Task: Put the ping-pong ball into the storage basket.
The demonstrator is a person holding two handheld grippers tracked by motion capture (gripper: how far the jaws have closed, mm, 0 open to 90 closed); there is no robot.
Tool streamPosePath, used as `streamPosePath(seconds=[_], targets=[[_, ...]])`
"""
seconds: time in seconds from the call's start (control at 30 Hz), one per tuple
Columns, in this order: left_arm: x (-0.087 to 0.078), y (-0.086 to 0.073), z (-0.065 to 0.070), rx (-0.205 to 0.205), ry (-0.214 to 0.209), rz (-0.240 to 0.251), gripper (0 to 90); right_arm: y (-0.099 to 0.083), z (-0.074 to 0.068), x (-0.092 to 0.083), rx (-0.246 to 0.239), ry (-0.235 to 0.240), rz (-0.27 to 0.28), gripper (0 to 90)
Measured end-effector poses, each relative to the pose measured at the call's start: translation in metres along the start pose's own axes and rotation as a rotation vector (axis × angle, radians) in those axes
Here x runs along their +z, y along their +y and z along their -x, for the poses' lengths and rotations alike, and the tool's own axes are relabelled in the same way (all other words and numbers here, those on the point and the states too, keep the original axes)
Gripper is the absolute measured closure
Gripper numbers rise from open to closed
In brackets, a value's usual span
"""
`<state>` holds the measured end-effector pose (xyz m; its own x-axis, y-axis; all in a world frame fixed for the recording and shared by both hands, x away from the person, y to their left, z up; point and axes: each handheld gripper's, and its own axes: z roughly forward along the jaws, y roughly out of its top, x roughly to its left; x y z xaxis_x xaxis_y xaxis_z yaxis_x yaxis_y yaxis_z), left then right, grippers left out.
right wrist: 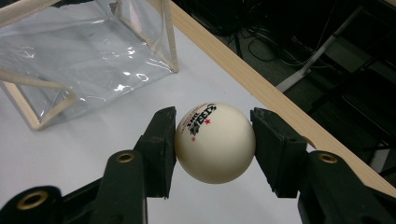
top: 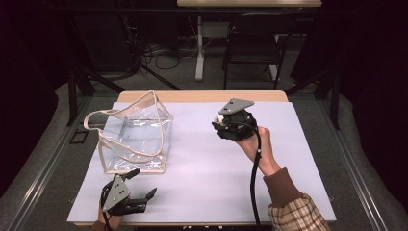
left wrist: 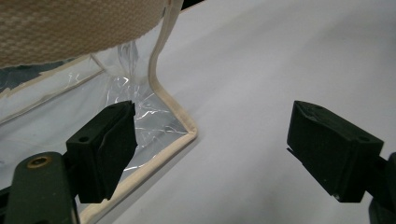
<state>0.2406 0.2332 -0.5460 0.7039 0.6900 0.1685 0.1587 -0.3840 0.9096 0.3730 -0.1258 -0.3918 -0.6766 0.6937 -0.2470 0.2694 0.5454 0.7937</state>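
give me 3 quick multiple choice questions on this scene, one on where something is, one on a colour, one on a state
1. Where does the clear bag stand?
A. on the table's left part
B. on the floor
C. on the chair

2. What colour is the ball?
A. blue
B. cream white
C. green

3. How does the right gripper stand?
A. open over the bag
B. shut on nothing
C. shut on the ball

Answers:
1. A, the high view shows it on the white sheet, left of the middle.
2. B, the right gripper view shows it cream white with red and black print.
3. C, both pads press its sides.
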Motion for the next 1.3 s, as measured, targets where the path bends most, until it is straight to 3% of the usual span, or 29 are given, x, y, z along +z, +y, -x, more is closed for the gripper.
streamPosePath(seconds=[1.3], targets=[[0.000, 0.000, 0.000, -0.002, -0.003, 0.003, 16.0, 0.022, -0.006, 0.012, -0.044, 0.011, -0.011, 51.4]])
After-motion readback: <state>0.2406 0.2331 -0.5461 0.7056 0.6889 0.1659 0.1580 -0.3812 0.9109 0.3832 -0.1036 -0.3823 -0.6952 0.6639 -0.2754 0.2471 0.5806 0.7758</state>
